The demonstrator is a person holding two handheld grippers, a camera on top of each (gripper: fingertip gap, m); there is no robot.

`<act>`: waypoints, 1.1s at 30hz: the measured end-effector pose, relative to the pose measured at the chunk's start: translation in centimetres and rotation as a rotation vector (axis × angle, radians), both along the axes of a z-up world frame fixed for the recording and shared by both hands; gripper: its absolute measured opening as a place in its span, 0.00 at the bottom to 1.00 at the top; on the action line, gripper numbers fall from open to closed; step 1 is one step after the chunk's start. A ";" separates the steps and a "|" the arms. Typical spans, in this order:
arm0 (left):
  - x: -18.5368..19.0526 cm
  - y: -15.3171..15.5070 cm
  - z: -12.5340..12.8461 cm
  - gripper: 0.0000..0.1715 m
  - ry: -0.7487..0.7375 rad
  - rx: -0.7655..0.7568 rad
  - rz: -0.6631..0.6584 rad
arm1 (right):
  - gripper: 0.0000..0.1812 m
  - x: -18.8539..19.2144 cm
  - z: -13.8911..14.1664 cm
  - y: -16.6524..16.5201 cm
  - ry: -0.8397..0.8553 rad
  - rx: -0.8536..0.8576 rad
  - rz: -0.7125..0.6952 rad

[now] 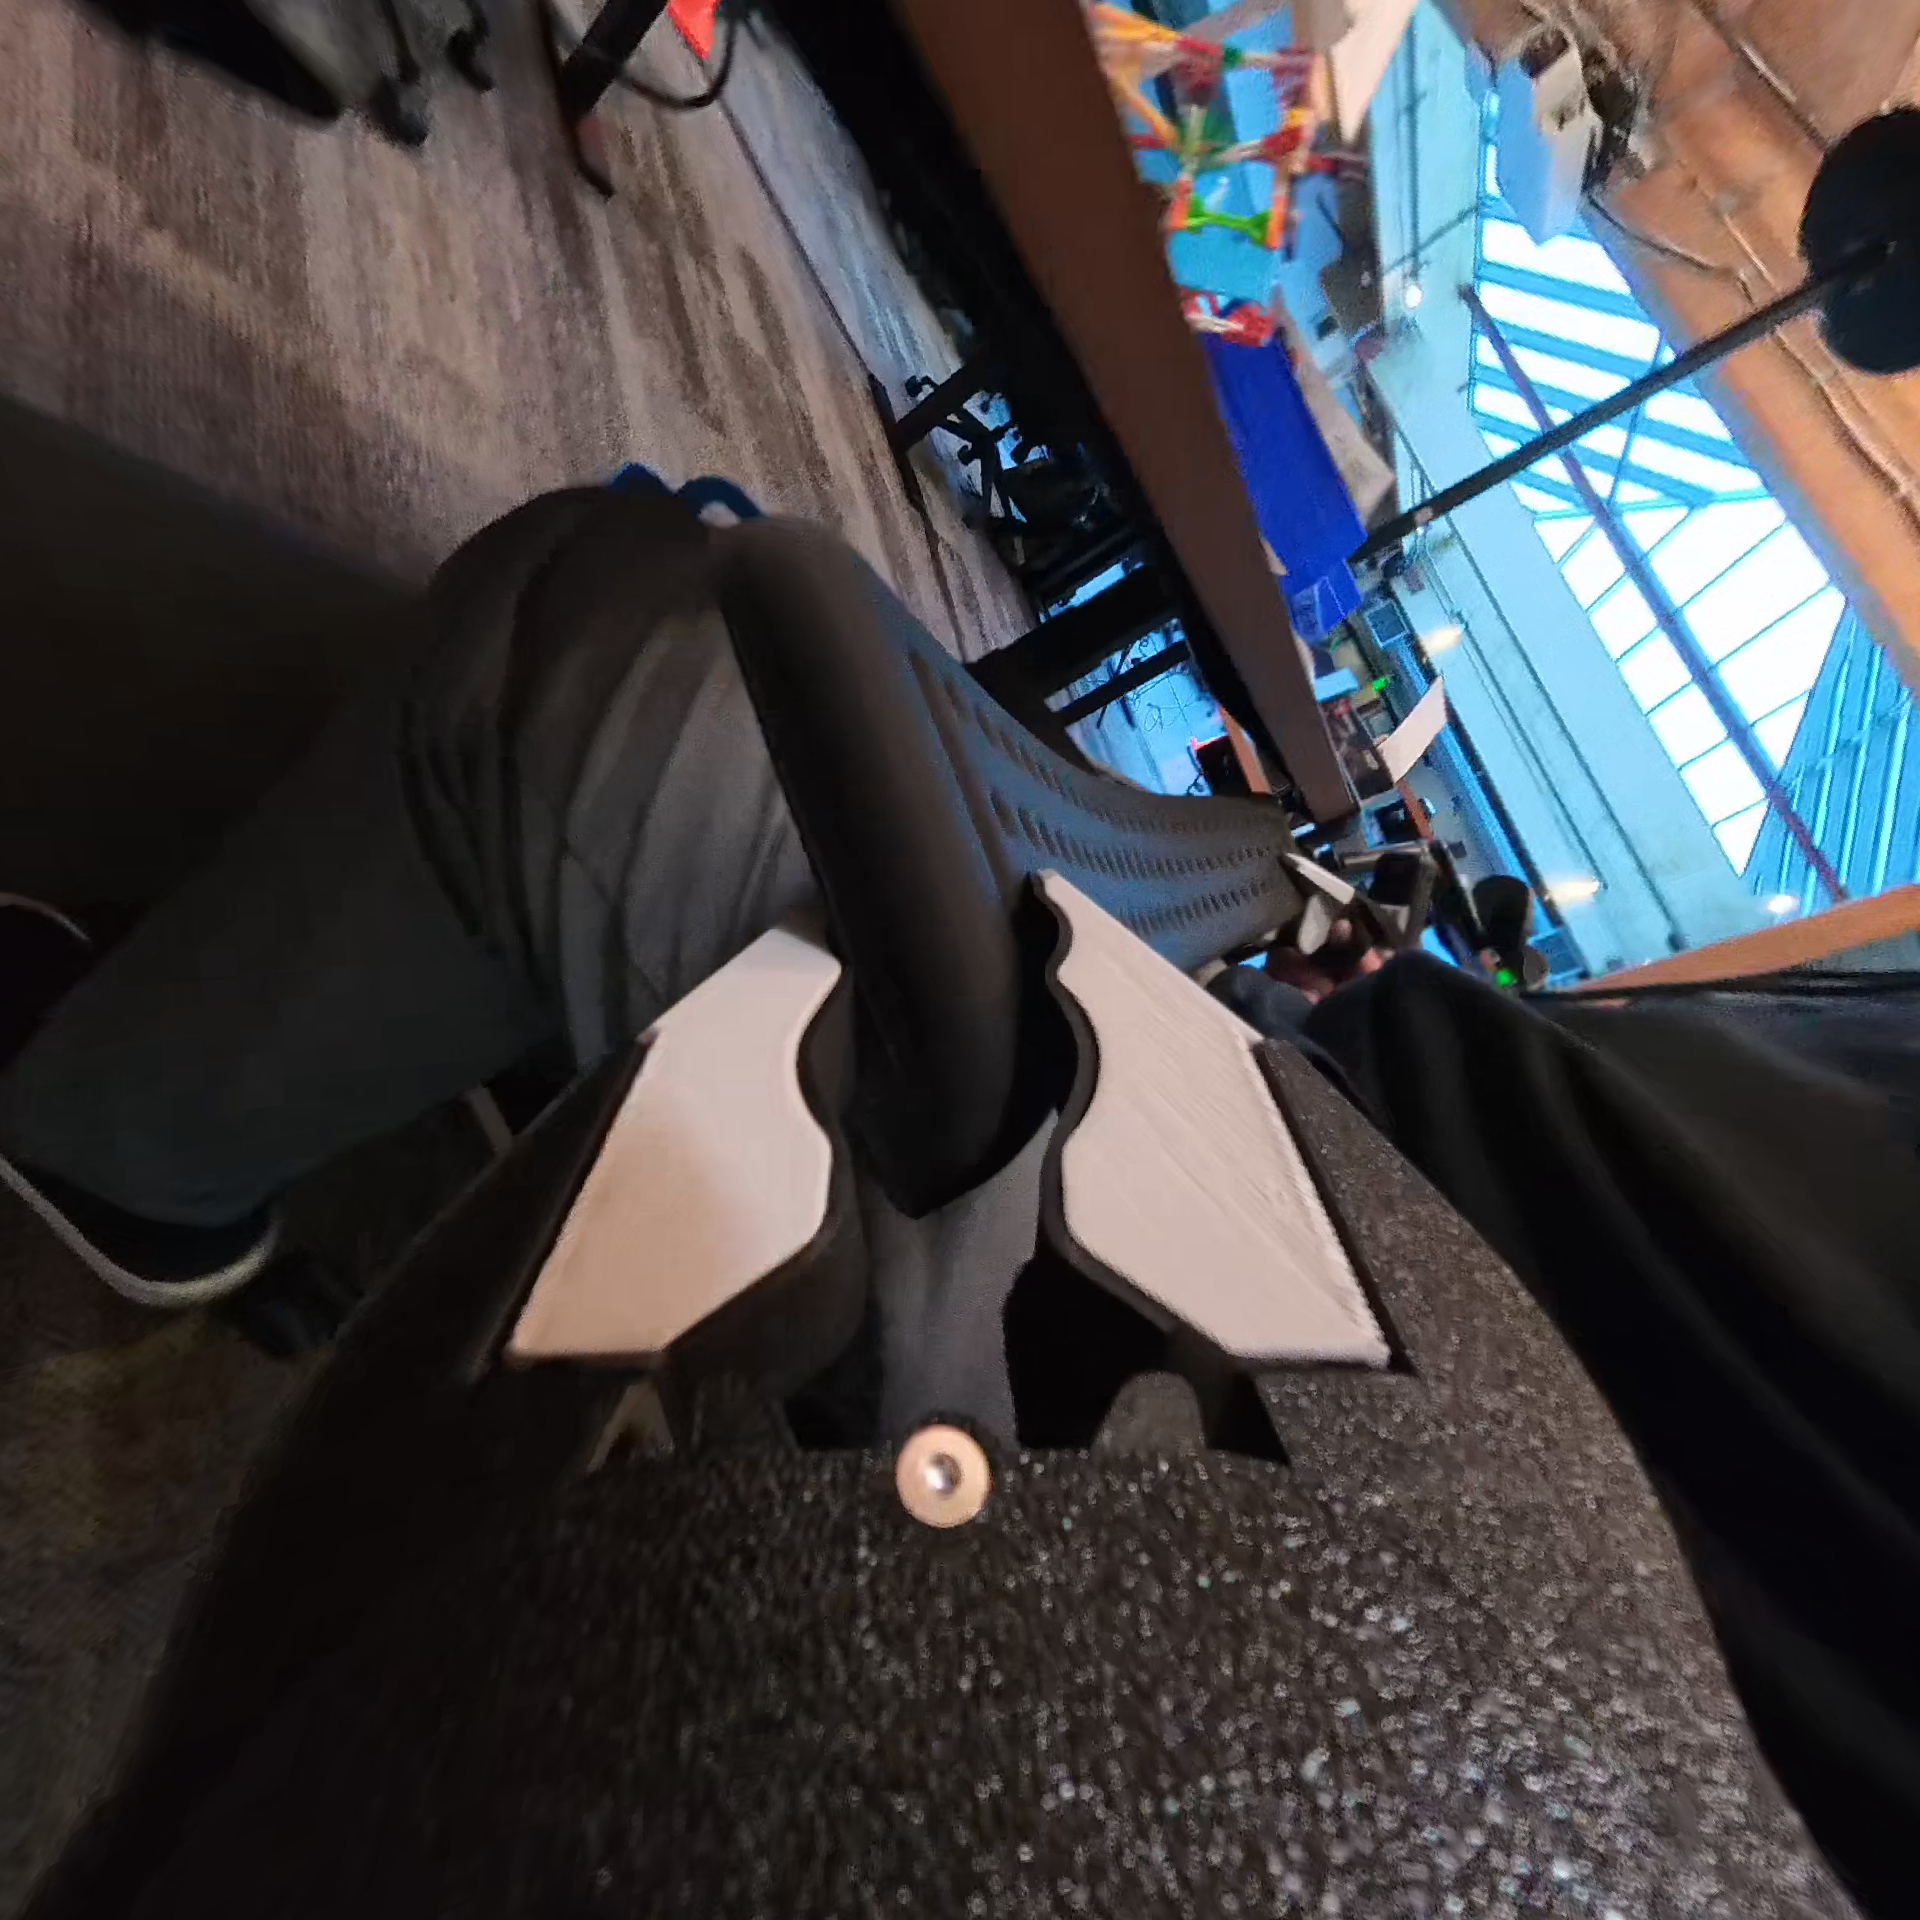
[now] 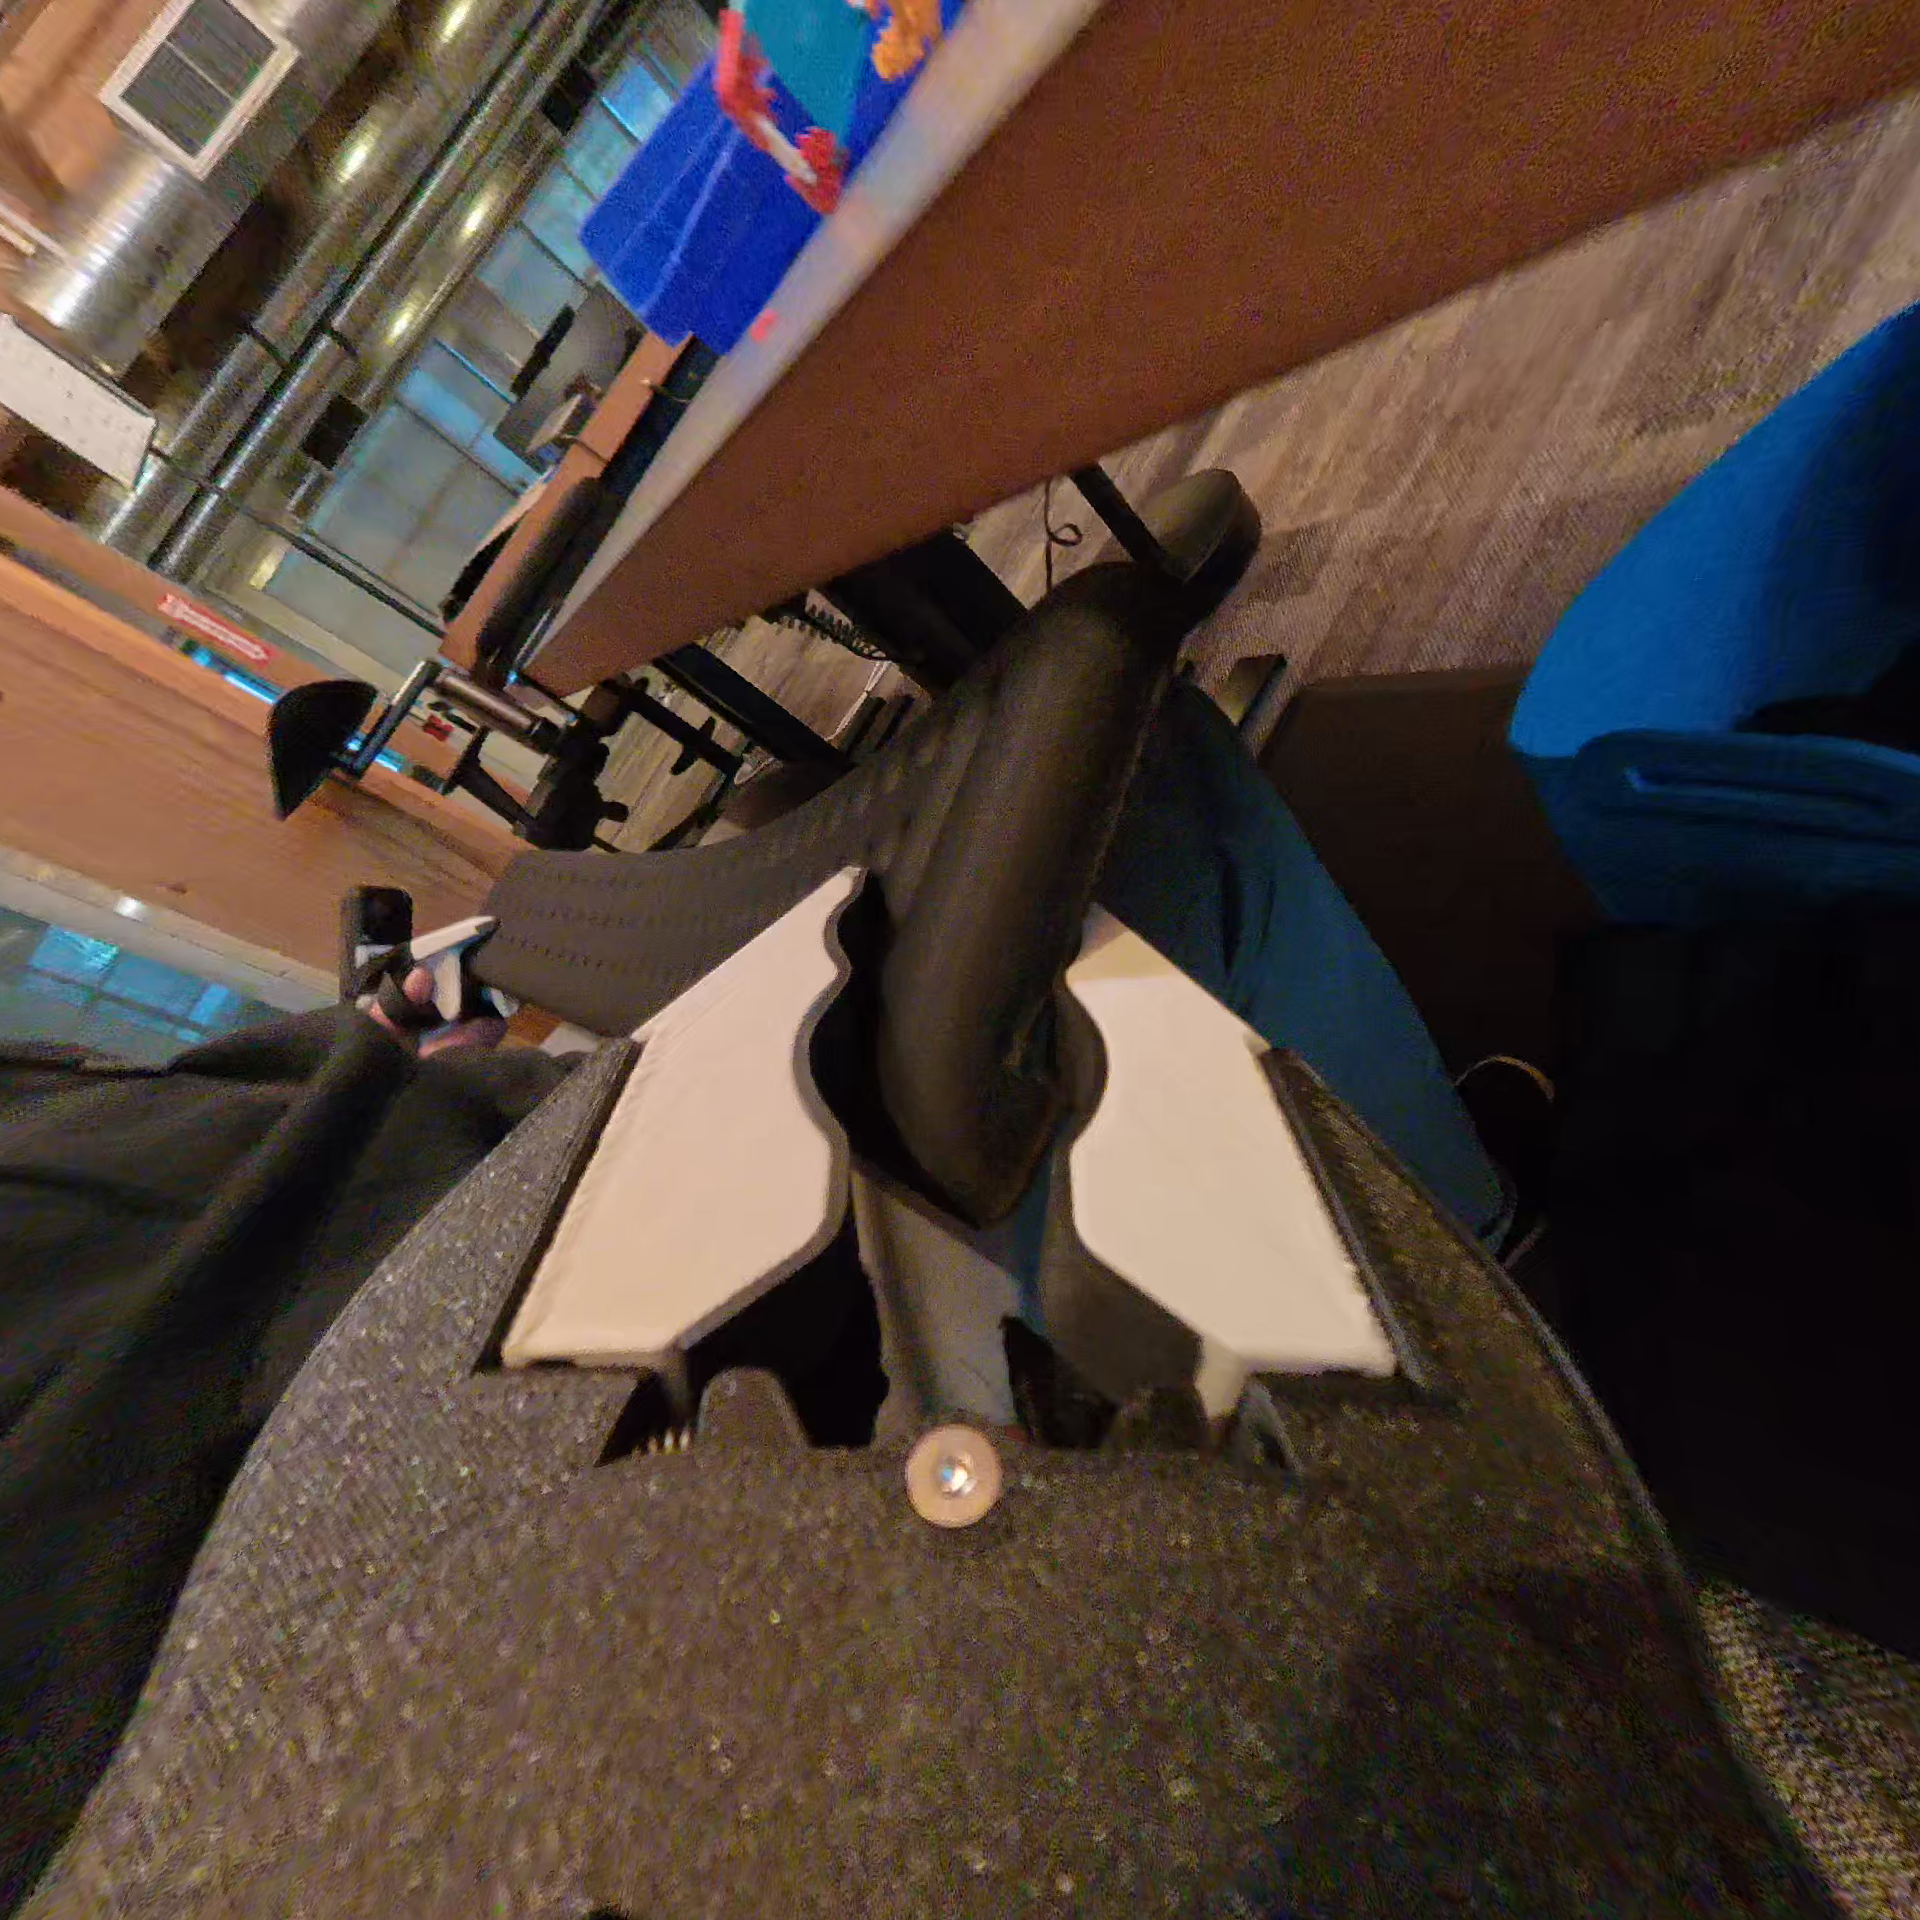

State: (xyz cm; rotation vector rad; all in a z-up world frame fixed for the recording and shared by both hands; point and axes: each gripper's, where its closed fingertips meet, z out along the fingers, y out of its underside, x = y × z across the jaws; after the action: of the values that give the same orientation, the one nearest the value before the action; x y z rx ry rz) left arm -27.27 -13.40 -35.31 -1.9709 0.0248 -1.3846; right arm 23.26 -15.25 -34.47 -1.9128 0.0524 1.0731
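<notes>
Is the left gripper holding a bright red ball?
No, the left gripper has its jaws closed around the black padded rim of a chair back, and there is no ball in it.

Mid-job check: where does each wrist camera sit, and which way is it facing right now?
Left wrist view: on the left gripper, rolled sideways, looking along the black chair back rim it clamps; a dark sleeve shows.
Right wrist view: on the right gripper, clamping the same rim from the opposite end.
Shared: chair, brown table, each other's gripper.
</notes>
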 end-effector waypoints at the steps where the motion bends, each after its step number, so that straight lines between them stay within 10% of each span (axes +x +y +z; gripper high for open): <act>1: 0.2 -0.2 0.9 0.14 0.005 0.040 -0.003 | 0.15 -0.2 0.7 -0.7 -0.013 0.022 0.003; 8: 0.5 -1.3 9.4 0.13 -0.057 0.270 -0.001 | 0.13 -0.6 9.0 -3.9 -0.017 0.217 -0.031; 14: 4.2 5.6 16.1 0.15 0.028 0.406 -0.055 | 0.15 2.9 14.4 0.3 -0.081 0.294 -0.119; 28: 6.3 17.7 12.1 0.29 0.330 0.292 0.054 | 0.38 8.2 9.8 7.7 -0.655 0.058 -0.302; 33: 5.9 18.9 14.0 0.33 0.681 0.570 0.264 | 0.37 6.7 10.4 7.8 -0.844 0.122 -0.213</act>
State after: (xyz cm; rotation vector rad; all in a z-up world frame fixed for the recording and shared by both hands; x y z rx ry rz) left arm -21.36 5.47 -21.29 -1.7704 0.4106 -0.4200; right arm 30.01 -7.44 -24.06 -2.0465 -0.2713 0.0747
